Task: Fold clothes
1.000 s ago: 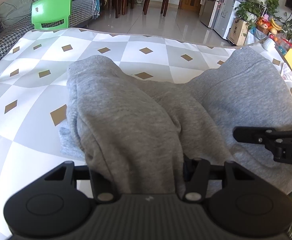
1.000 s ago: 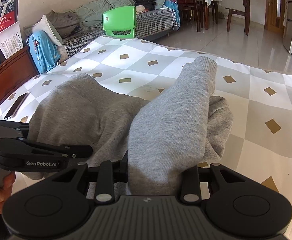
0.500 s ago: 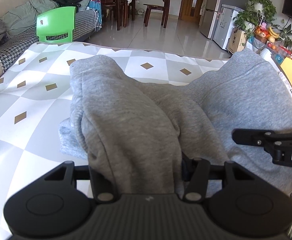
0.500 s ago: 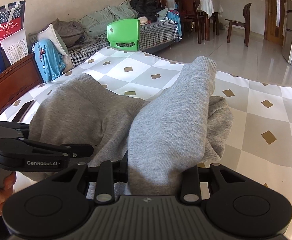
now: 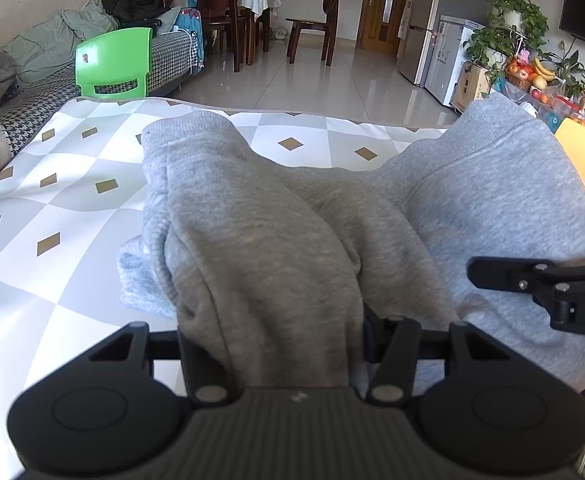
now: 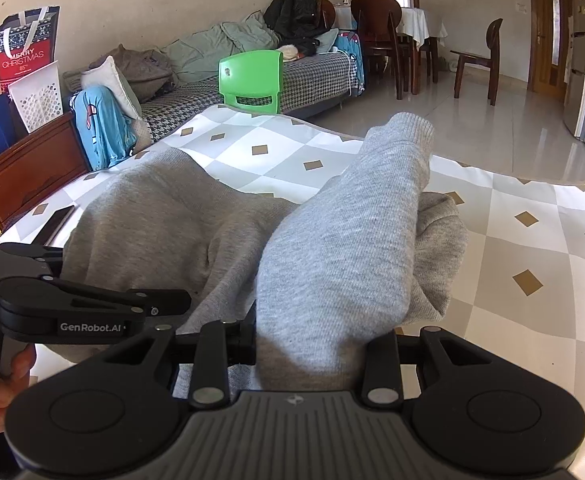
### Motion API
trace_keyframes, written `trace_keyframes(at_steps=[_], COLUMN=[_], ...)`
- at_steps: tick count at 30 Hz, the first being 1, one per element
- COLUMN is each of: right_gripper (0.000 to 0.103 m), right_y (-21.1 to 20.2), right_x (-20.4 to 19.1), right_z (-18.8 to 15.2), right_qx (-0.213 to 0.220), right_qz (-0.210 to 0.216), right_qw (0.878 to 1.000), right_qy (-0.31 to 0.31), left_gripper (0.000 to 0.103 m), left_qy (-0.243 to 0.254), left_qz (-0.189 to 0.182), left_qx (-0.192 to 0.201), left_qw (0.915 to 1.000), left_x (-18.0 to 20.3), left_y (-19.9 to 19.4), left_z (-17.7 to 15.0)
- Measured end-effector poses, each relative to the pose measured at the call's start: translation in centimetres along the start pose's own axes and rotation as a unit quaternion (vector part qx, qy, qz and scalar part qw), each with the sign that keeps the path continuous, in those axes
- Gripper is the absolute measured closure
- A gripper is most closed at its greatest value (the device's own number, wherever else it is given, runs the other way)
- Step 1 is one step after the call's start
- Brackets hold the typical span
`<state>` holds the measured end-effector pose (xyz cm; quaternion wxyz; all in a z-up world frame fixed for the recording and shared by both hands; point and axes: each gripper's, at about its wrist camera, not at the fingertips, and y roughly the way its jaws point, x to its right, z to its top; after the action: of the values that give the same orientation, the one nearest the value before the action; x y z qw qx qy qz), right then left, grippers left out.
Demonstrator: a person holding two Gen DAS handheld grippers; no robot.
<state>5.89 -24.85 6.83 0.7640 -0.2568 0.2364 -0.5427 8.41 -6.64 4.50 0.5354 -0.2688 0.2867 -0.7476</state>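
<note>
Cloth (image 5: 72, 208): checked, under everything.
Sweater (image 5: 260, 248): grey, bunched on the cloth, rising into both grippers.
Left gripper (image 5: 276, 344): clamped on a sweater fold.
Right gripper (image 6: 316, 344): clamped on a sleeve.
Hidden: fingertips buried in fabric; the sweater's near edge is cut off.

Green chair (image 5: 112, 62) at 11 o'clock, beyond the diamond-print worktop (image 5: 52, 208). Fridge (image 5: 448, 20) at 1 o'clock; fruit, possibly bananas (image 5: 542, 69), at 2. Christmas bag (image 6: 26, 46) at 10.
</note>
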Motion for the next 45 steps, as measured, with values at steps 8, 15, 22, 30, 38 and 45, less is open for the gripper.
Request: trace_keyframes(at_steps=[8,15,22,30,38,45], right_gripper=[0.070,0.070,0.070,0.070,0.070,0.070], right_y=[-1.1,-2.3,-3.5,-4.1,-5.3,-6.7], right_x=[0.4,1.1,2.1,3.4,4.6,6.3], right_z=[-0.5,-1.0,-1.6,-2.5,-3.1,-4.1], right_qx=[0.003,0.009,0.010,0.003,0.004,0.000], right_qz=[-0.006,-0.014,-0.024,-0.032,-0.044,-0.058], right_qw=[1.000,1.000,1.000,0.999,0.999,0.998], right_qy=[0.001,0.005,0.009,0.013,0.018,0.027], left_gripper=[0.051,0.051,0.051,0.051,0.051,0.051], left_qy=[-0.006,0.006,0.017,0.028,0.035,0.047], left_qz=[-0.008,-0.011,-0.022,-0.034,-0.049,-0.064], left_qx=[0.005,0.015,0.017,0.012,0.017,0.019], left_qw=[0.9999,0.9998,0.9995,0.9989,0.9981,0.9966], left_x=[1.0,2.2,4.2,6.0,8.0,10.5], left_y=[-0.8,-1.3,-1.5,-1.1,-1.2,-1.1], left_z=[-0.4,-0.5,-0.9,-1.2,-1.3,-1.1])
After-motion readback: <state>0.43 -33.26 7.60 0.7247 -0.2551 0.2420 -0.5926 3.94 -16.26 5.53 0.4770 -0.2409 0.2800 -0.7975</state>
